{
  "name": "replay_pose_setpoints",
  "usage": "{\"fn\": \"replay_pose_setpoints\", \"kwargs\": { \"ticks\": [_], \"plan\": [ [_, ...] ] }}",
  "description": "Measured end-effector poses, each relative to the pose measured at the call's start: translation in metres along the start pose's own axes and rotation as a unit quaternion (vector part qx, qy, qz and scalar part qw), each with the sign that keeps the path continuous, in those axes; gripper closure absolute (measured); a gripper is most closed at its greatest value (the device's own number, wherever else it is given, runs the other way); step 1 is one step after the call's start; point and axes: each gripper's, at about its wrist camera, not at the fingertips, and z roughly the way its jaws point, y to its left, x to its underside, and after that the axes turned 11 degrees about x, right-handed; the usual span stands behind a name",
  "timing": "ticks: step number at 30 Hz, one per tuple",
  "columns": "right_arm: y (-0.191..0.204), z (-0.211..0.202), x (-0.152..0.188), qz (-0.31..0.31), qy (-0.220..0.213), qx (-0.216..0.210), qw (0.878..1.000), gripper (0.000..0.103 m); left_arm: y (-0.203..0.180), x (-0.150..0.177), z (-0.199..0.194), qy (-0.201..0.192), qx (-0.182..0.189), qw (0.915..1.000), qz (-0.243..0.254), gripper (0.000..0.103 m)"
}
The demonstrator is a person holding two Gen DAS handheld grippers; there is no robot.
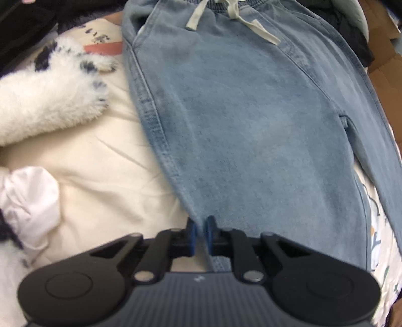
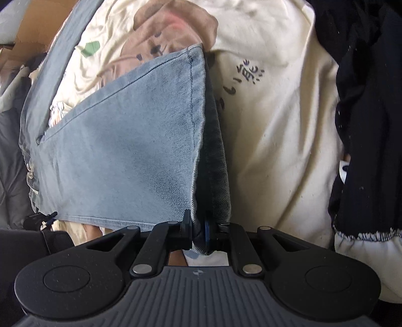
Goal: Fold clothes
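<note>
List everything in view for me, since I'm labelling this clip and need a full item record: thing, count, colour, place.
jeans: one, light blue, flat on the bedding, waistband far end
drawstring: one, pale grey, at the waistband
bedding: one, cream with prints, under everything
fluffy fabric: one, white with dark spots, left of the jeans
pale cloth: one, pinkish white, crumpled, near left
dark garment: one, navy, right edge
cardboard: brown, far right
left tongs: black, blue pads, shut on a jeans edge
right tongs: black, shut on a jeans hem

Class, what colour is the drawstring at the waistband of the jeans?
Pale cream, off-white drawstring on light blue jeans; shows best in the left wrist view.
</note>
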Motion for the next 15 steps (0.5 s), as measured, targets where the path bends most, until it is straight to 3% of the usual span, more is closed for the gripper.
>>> {"fn": "replay_pose_setpoints", "kwargs": {
  "ticks": [6,8,11,15],
  "plan": [
    [-0.012,0.018,0.002,0.037,-0.01,0.004,0.999,0.093,-0.006,0.001,0.004,0.016,-0.02,0.9996,0.005,0.095],
    [-0.013,0.007,0.001,0.031,-0.032,0.007,0.999,0.087,-0.007,-0.004,0.002,0.025,-0.023,0.9994,-0.001,0.091],
    [-0.016,-0.013,0.0,0.019,-0.069,0.014,0.997,0.062,-0.014,-0.009,-0.008,0.028,-0.033,0.999,0.014,0.087],
    [-0.021,-0.036,-0.016,0.004,-0.127,0.012,0.992,0.061,-0.025,-0.014,-0.02,0.028,-0.038,0.9982,0.038,0.083]
  ]
}}
